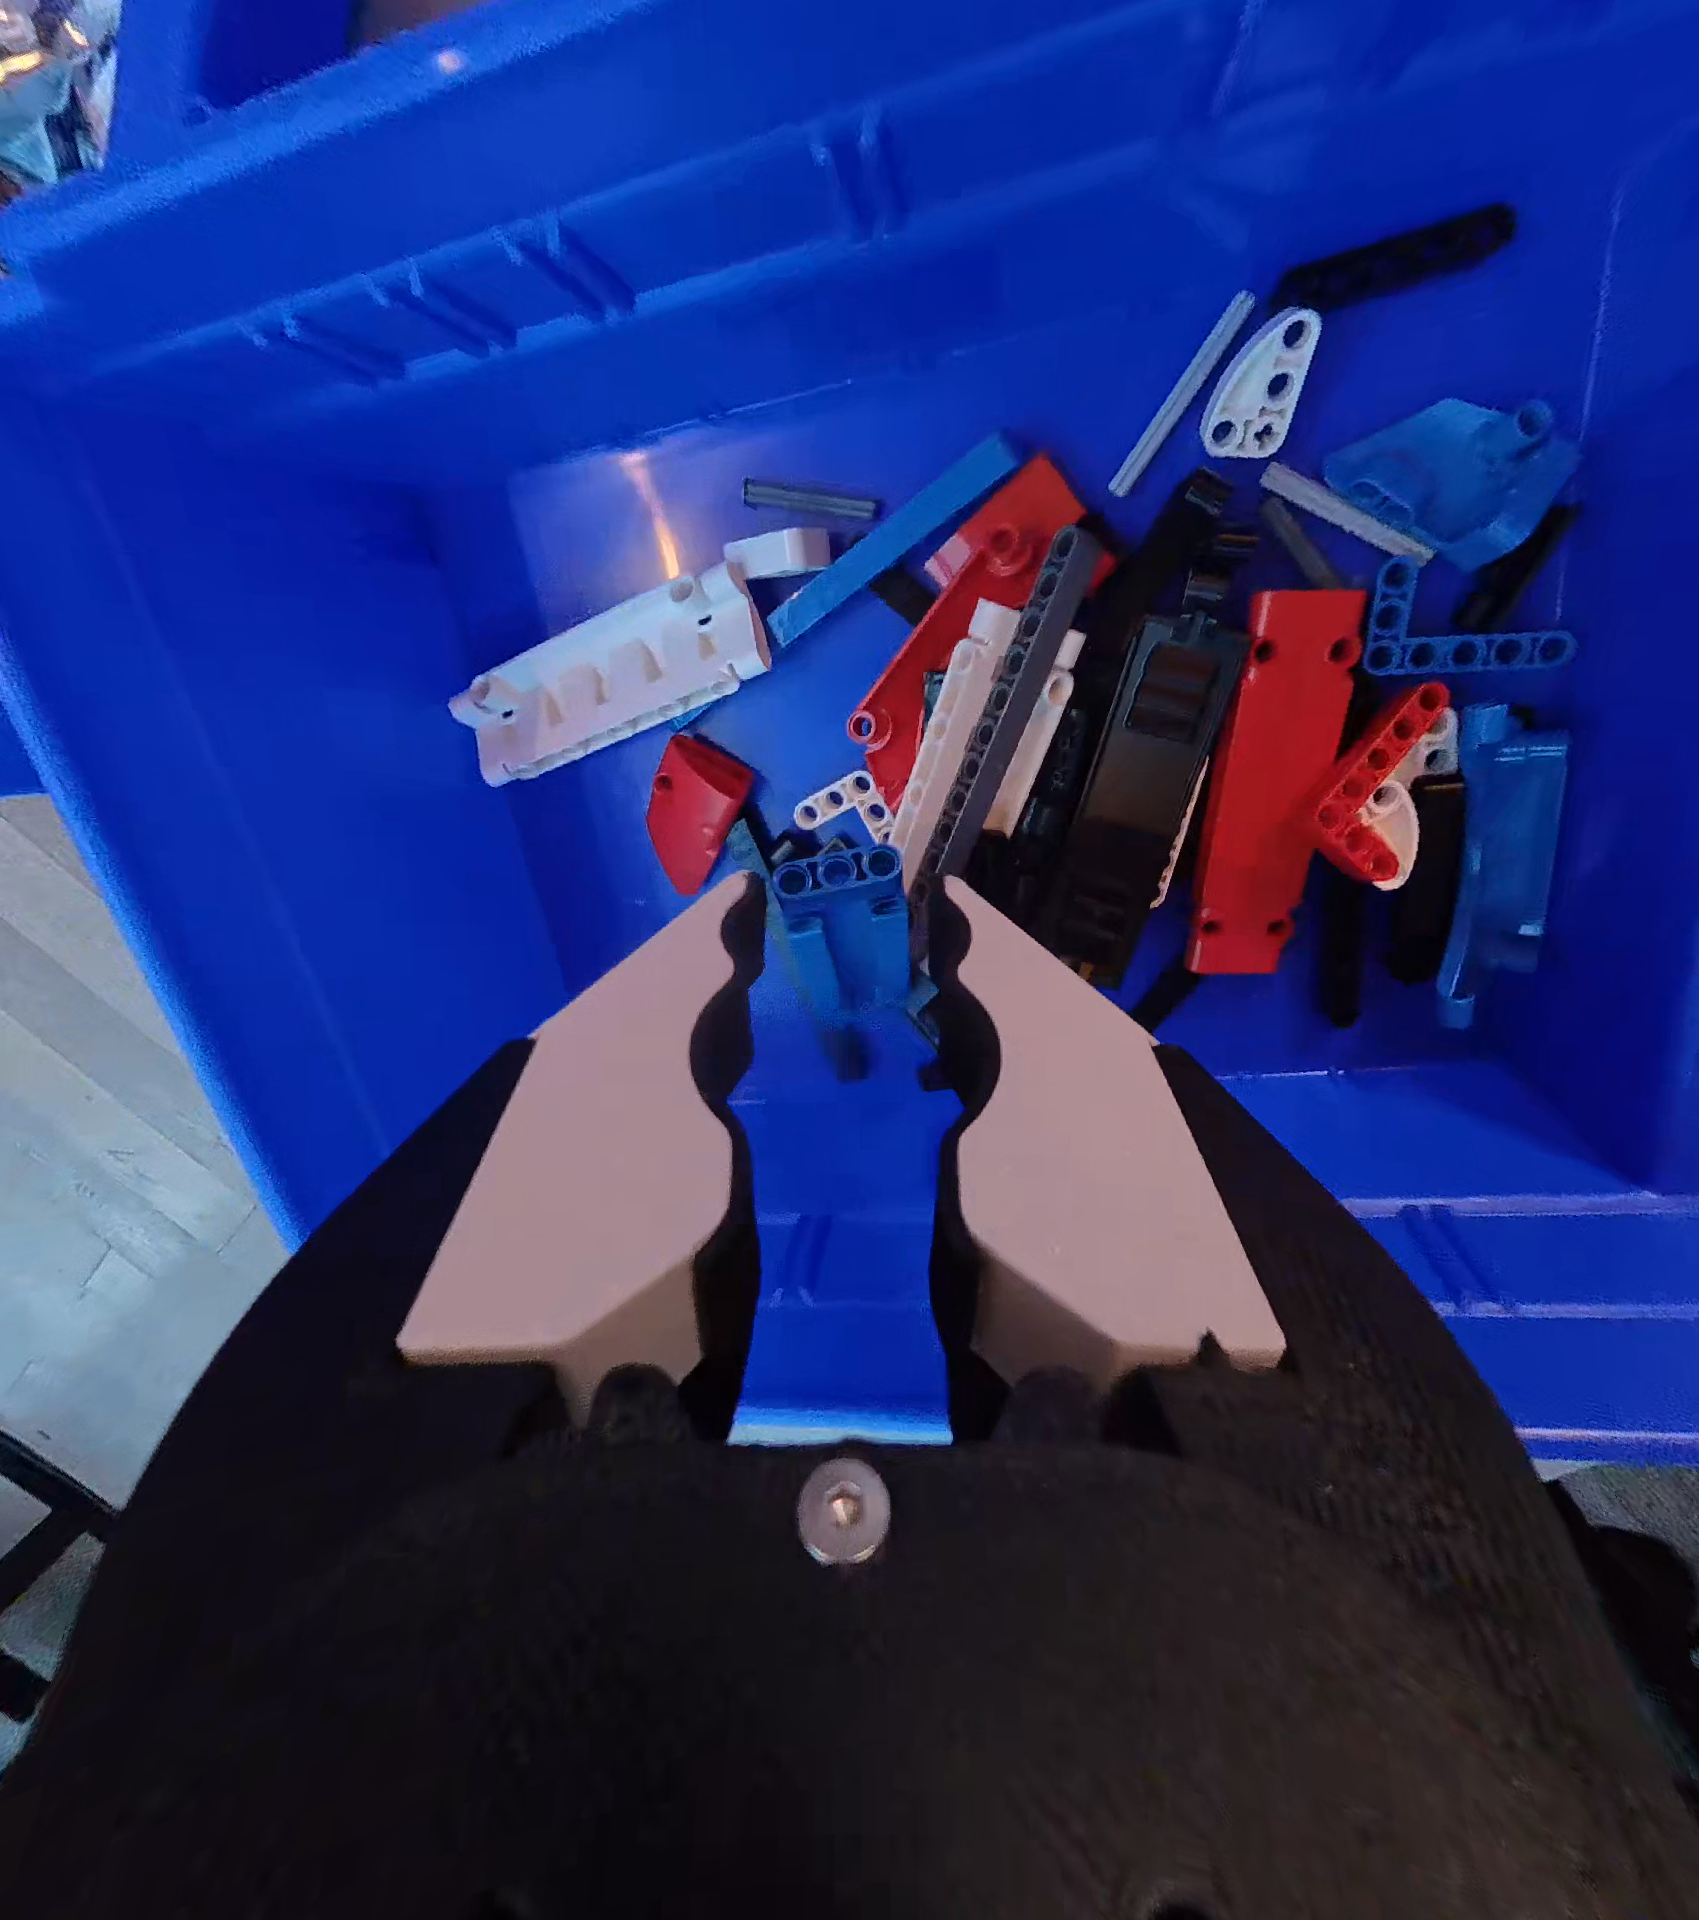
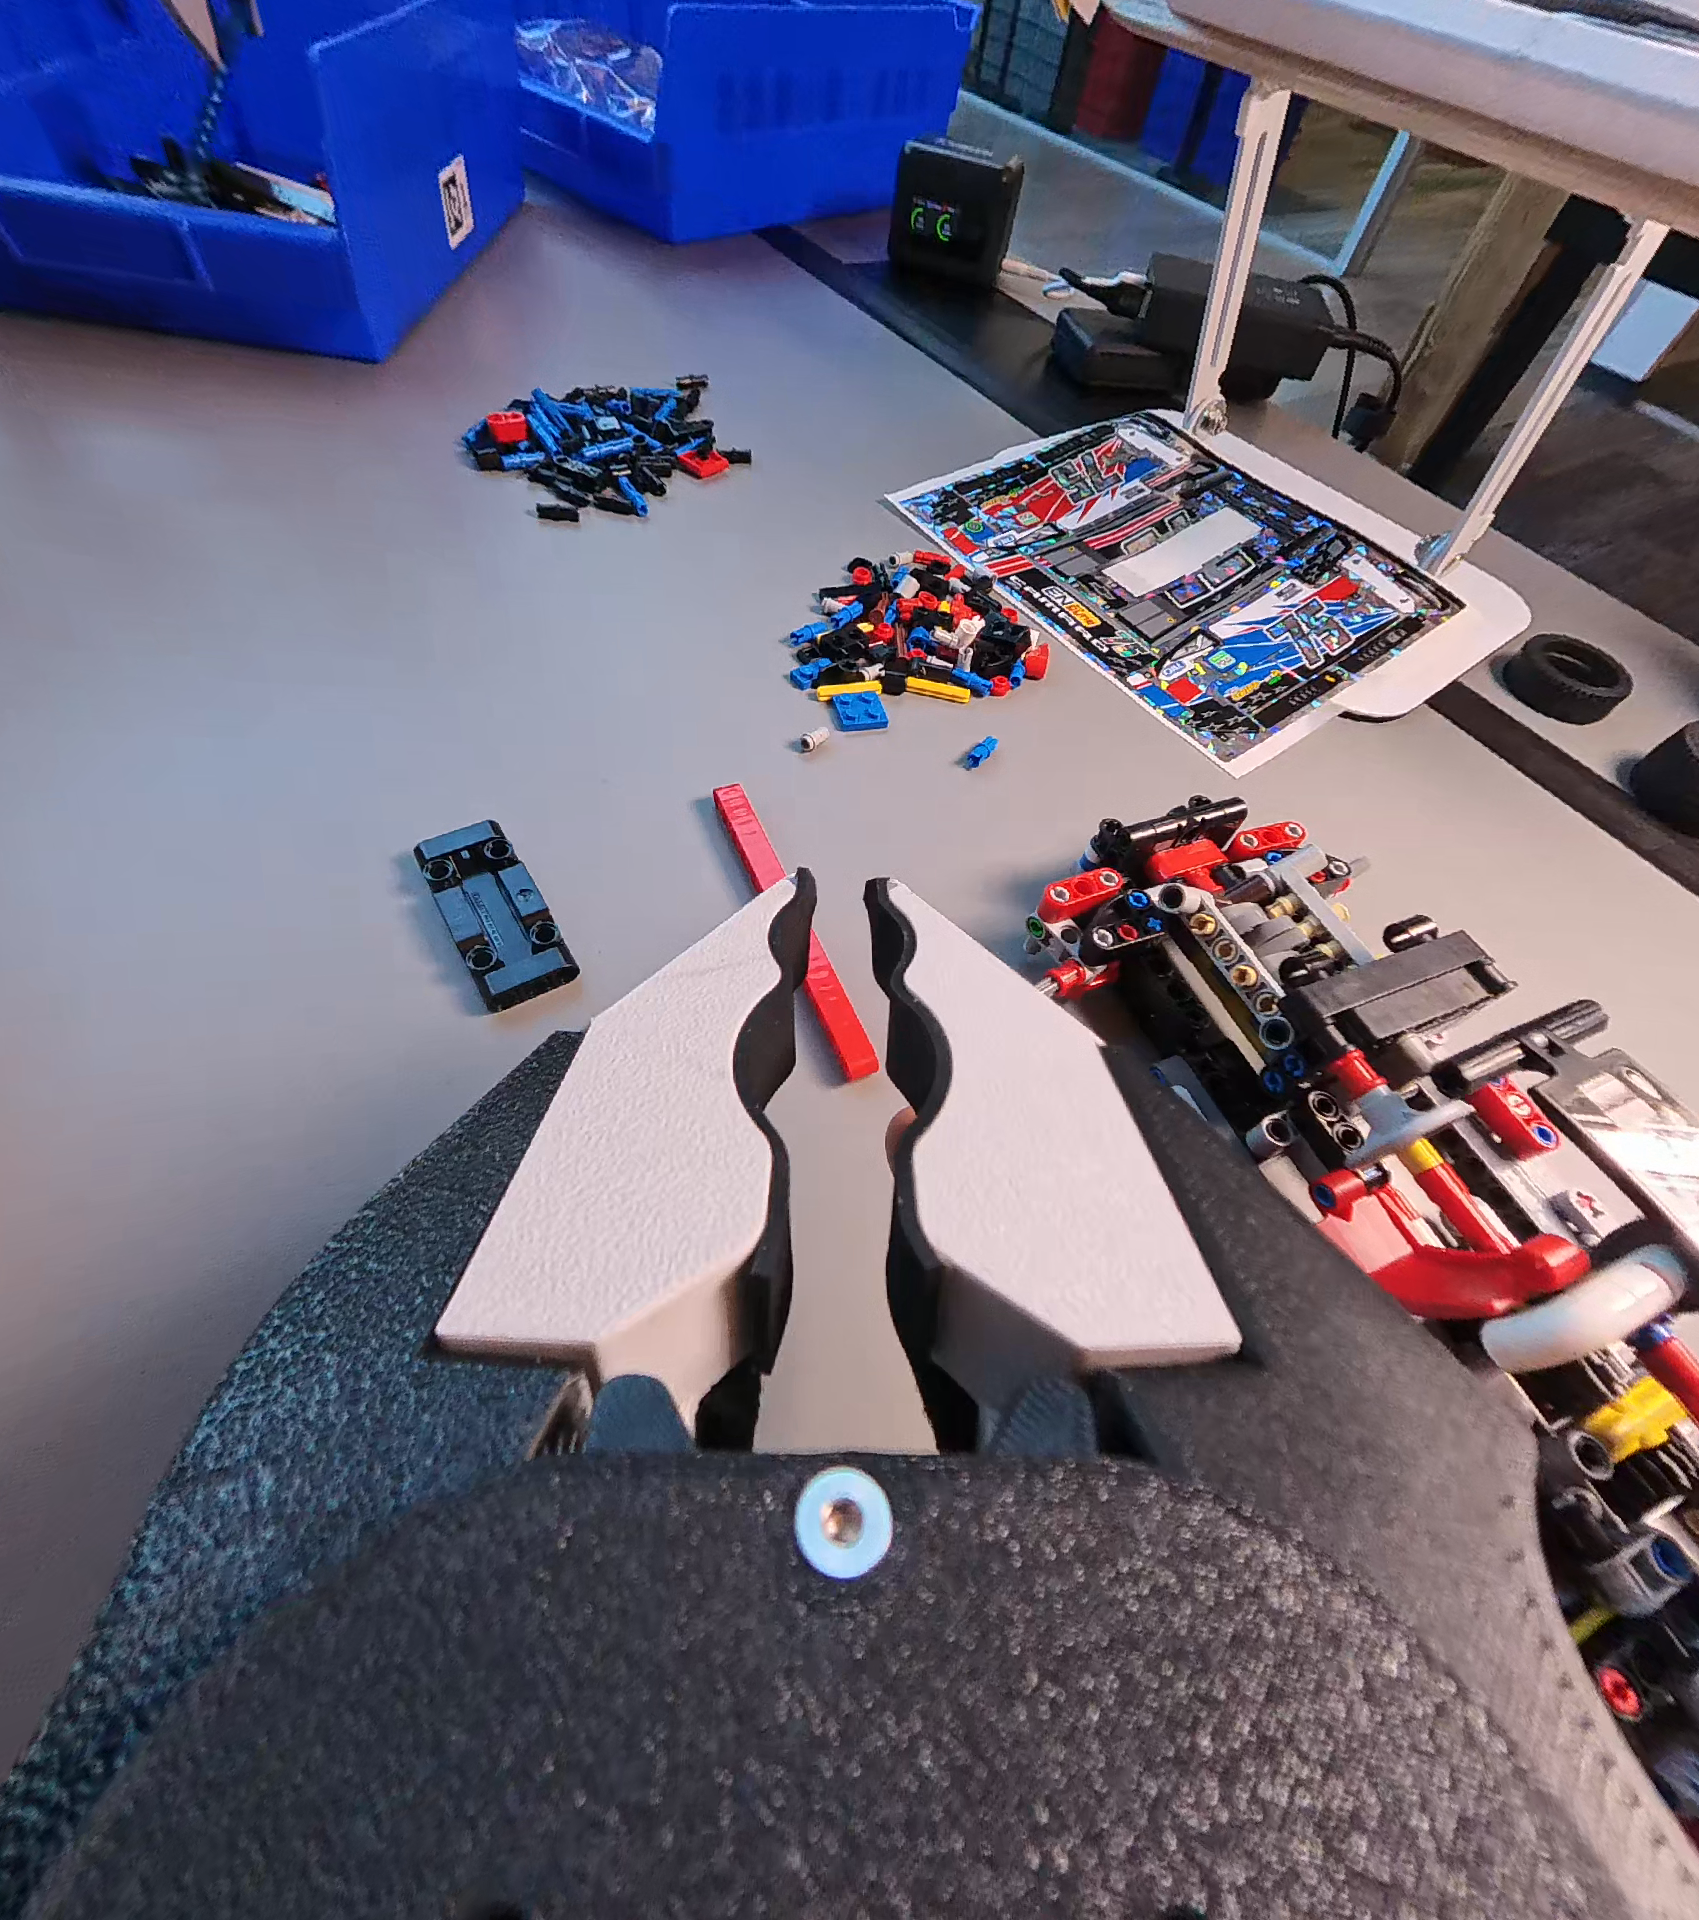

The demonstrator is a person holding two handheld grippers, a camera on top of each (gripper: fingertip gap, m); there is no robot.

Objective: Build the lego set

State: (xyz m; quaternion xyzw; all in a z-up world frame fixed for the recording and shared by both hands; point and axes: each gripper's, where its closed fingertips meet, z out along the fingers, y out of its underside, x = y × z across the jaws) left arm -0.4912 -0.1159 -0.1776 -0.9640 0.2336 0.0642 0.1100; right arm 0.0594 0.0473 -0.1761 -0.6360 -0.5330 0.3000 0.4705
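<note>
The left tongs point(image 1: 840, 899) reach into a blue bin point(image 1: 305, 644), their jaws on either side of a small blue lego piece point(image 1: 840, 925), contact unclear. Beyond lies a heap of red, black, white and blue pieces point(image 1: 1188, 727), with a long white panel point(image 1: 606, 681) apart to the left

A partly built lego car chassis point(image 2: 1344, 1049) in black, red and grey is lying on the table at the right, with a long red beam point(image 2: 793, 930) and a black panel piece point(image 2: 495, 914) lying flat just left of it. Two small heaps, blue-black pins point(image 2: 606, 447) and mixed small parts point(image 2: 918, 634), are sitting farther back beside a sticker sheet point(image 2: 1188, 582). In the blue bin point(image 1: 928, 312), loose red, white, black and blue panels and beams are lying jumbled, a blue panel piece point(image 1: 840, 925) standing between the left tool's fingers.
</note>
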